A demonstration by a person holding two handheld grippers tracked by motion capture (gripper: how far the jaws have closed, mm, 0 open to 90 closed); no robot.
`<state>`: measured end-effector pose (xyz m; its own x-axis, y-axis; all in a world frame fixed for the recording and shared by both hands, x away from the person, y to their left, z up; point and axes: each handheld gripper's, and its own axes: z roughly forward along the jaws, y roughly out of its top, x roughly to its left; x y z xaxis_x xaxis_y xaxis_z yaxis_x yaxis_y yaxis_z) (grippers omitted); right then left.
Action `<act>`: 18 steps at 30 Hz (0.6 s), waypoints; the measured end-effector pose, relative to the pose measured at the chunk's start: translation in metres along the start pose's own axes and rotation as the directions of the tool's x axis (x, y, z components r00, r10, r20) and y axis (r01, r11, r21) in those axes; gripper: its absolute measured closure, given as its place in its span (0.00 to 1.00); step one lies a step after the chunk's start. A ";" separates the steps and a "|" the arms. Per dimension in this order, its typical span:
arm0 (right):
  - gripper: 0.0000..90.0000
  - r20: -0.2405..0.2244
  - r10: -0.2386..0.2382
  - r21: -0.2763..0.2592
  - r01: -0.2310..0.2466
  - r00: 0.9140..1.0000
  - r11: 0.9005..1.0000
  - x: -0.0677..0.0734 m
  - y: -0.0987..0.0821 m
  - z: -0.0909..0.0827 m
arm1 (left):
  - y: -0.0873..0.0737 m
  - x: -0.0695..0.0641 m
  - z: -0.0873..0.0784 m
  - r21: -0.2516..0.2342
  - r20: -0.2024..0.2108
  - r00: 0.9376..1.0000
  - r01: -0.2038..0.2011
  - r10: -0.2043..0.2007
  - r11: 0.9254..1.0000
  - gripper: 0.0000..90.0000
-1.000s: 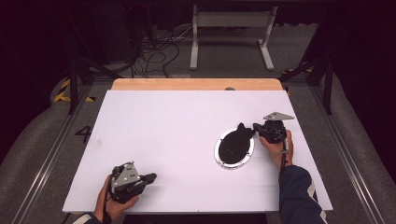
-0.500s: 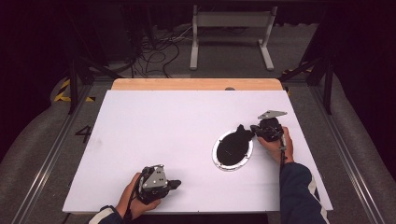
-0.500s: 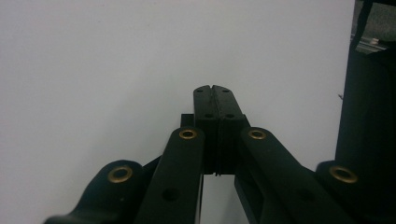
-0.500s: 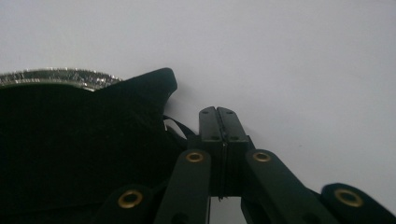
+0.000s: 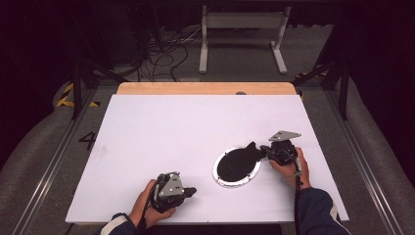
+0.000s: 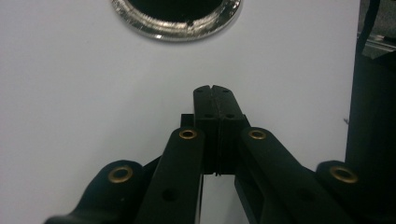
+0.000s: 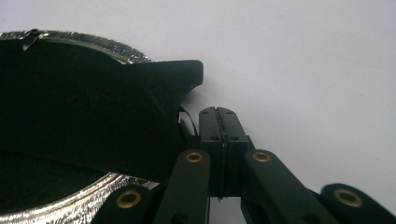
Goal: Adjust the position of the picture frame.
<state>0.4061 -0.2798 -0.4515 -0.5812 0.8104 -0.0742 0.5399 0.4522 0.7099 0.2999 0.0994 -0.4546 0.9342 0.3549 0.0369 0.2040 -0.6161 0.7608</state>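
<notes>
Here, right gripper (image 5: 264,148) sits jaws closed at right edge of foil-rimmed plate (image 5: 223,179), black cloth (image 5: 240,160) draped in it, corner pointing toward jaws. Left gripper (image 5: 192,190), likewise closed and empty, lies just left of plate near table's (image 5: 171,127) front edge; right hand (image 5: 288,161) nearer cloth.

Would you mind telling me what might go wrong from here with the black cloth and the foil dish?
1. The right tool is shut beside the black cloth, whose corner hangs over the foil dish rim; pulling it might drag the light dish along.
2. The left tool, also shut, points toward the dish and could nudge it if it advances.
</notes>
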 end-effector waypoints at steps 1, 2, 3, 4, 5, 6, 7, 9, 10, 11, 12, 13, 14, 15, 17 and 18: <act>1.00 -0.006 0.000 -0.001 0.000 1.000 1.000 0.002 -0.001 -0.001 | 0.003 -0.001 0.004 -0.005 0.016 1.000 0.002 -0.002 1.000 1.00; 1.00 -0.015 -0.002 -0.002 0.002 1.000 1.000 0.006 -0.002 -0.003 | 0.003 -0.001 0.004 -0.005 0.016 1.000 0.002 -0.002 1.000 1.00; 1.00 -0.015 -0.002 -0.002 0.002 1.000 1.000 0.006 -0.002 -0.003 | 0.006 -0.001 0.007 0.002 0.020 1.000 -0.011 0.011 1.000 1.00; 1.00 -0.019 -0.011 -0.001 0.011 1.000 1.000 0.009 -0.003 -0.004 | 0.008 -0.002 0.011 0.005 0.024 1.000 -0.013 0.013 1.000 1.00; 1.00 -0.024 -0.018 -0.002 0.018 1.000 1.000 0.012 -0.005 -0.005 | 0.010 -0.002 0.014 0.009 0.034 0.999 -0.008 0.008 1.000 1.00; 1.00 -0.026 -0.022 -0.005 0.022 0.999 1.000 0.015 -0.006 -0.006 | 0.012 -0.002 0.018 0.013 0.038 0.999 -0.010 0.010 1.000 1.00; 1.00 -0.030 -0.026 -0.004 0.026 0.999 1.000 0.017 -0.007 -0.007 | 0.013 -0.002 0.020 0.016 0.042 0.999 -0.008 0.008 1.000 1.00; 1.00 -0.042 -0.026 -0.008 0.026 0.999 1.000 0.020 -0.008 -0.009 | 0.016 -0.003 0.028 0.041 0.055 0.998 -0.016 0.014 0.999 1.00; 1.00 -0.043 -0.026 -0.012 0.025 0.999 1.000 0.020 -0.009 -0.009 | 0.016 -0.004 0.031 0.053 0.056 0.998 -0.020 0.017 0.998 1.00; 1.00 -0.045 -0.030 -0.018 0.030 0.999 0.999 0.021 -0.010 -0.010 | 0.017 -0.005 0.034 0.062 0.053 0.998 -0.020 0.017 0.998 1.00; 1.00 -0.042 -0.043 -0.026 0.042 0.998 0.999 0.022 -0.011 -0.010 | 0.019 -0.005 0.035 0.066 0.045 0.999 -0.021 0.018 0.998 1.00; 1.00 -0.041 -0.054 -0.032 0.052 0.998 0.998 0.023 -0.012 -0.010 | 0.021 -0.005 0.037 0.068 0.038 0.999 -0.021 0.018 0.997 1.00; 1.00 -0.045 -0.056 -0.035 0.055 0.997 0.998 0.024 -0.013 -0.011 | 0.023 -0.004 0.039 0.062 0.040 0.999 0.003 -0.006 0.998 1.00; 1.00 -0.045 -0.056 -0.035 0.055 0.997 0.998 0.024 -0.013 -0.011 | 0.023 -0.004 0.039 0.062 0.040 0.999 0.003 -0.006 0.998 1.00; 1.00 -0.055 -0.061 -0.036 0.059 0.997 0.998 0.027 -0.014 -0.012 | 0.026 -0.006 0.044 0.066 0.032 0.999 0.002 -0.005 0.998 1.00; 1.00 -0.055 -0.061 -0.036 0.059 0.997 0.998 0.027 -0.014 -0.012 | 0.026 -0.006 0.044 0.066 0.032 0.999 0.002 -0.005 0.998 1.00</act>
<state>0.3754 -0.2692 -0.4552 -0.6456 0.7596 -0.0791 0.4820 0.4856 0.7293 0.3127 0.0507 -0.4635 0.9422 0.3349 0.0126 0.2250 -0.6600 0.7168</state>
